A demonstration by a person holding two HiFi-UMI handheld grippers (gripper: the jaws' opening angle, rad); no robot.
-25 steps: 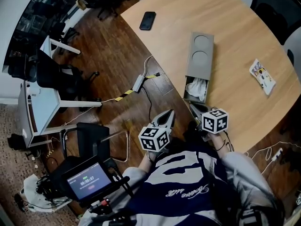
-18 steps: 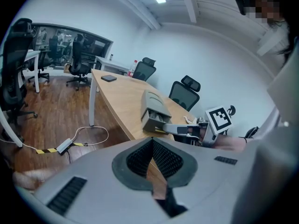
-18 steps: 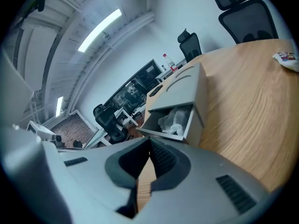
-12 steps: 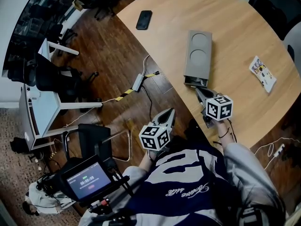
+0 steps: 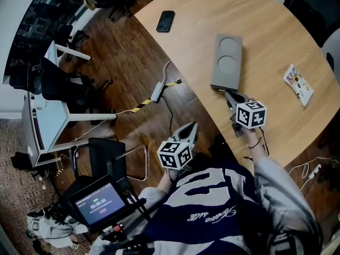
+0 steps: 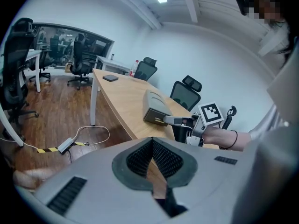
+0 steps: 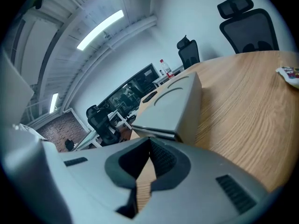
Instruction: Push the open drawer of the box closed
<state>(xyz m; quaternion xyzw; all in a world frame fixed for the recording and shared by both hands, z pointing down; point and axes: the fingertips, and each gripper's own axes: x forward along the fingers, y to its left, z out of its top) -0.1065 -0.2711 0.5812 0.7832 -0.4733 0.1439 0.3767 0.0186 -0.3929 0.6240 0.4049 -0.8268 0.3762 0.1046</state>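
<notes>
Head view: grey box (image 5: 227, 62) on the wooden table (image 5: 276, 31), near its left edge, long side running near to far, two round recesses in the lid. Drawer (image 5: 220, 88) at the near end, showing only as a thin lip, close to flush. Right gripper (image 5: 229, 95) with jaws pressed together, nothing between them, tips set against the drawer front. Left gripper (image 5: 192, 127) off the table to the near left, jaws likewise together and empty. Phone (image 5: 166, 22) at far left and snack packet (image 5: 297, 84) at right, both well apart from the box.

Judged rigid and fairly light, probably plastic. Likely to skate on the smooth wood if shoved hard. No grasp needed: best pushed square on the middle of the drawer front, in line with the slide, to avoid skewing or jamming.
</notes>
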